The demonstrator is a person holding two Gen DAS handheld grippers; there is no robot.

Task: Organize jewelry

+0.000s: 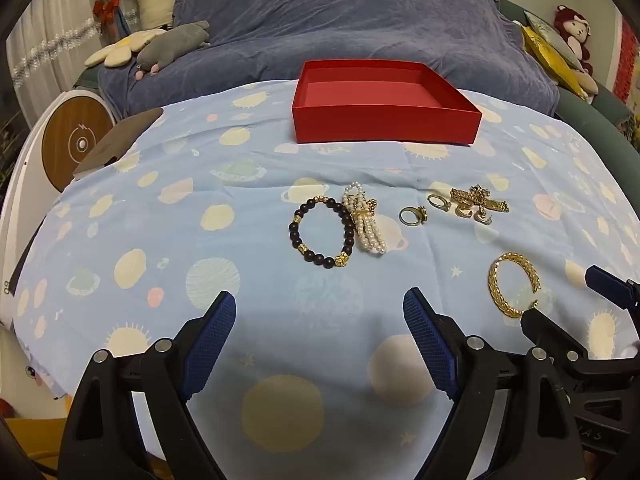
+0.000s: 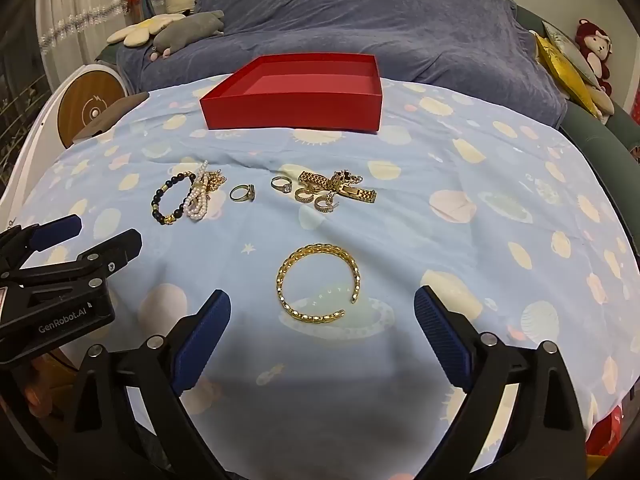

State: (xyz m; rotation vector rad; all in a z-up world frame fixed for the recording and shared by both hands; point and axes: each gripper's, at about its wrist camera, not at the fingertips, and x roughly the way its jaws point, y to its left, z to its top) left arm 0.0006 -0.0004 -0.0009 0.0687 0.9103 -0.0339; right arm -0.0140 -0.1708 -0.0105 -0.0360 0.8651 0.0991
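An empty red box [image 1: 386, 120] [image 2: 294, 110] stands at the far side of the blue patterned cloth. In front of it lie a dark bead bracelet [image 1: 322, 232] [image 2: 170, 200], a pearl bracelet [image 1: 366, 220] [image 2: 199, 196], two rings [image 1: 414, 215] [image 2: 243, 193], a gold chain watch band with small hoops [image 1: 478, 200] [image 2: 338, 190], and a gold open bangle [image 1: 513, 285] [image 2: 316, 282]. My left gripper [image 1: 320, 332] is open above bare cloth, short of the bead bracelet. My right gripper [image 2: 322, 336] is open just short of the bangle, nothing between its fingers.
The cloth [image 1: 200, 240] covers a rounded table. Behind it is a blue-covered sofa [image 1: 340, 20] with plush toys [image 1: 172, 46] on the left and a red plush monkey [image 2: 596, 50] and yellow cushion on the right. A round white and wood device [image 1: 76, 140] stands at left.
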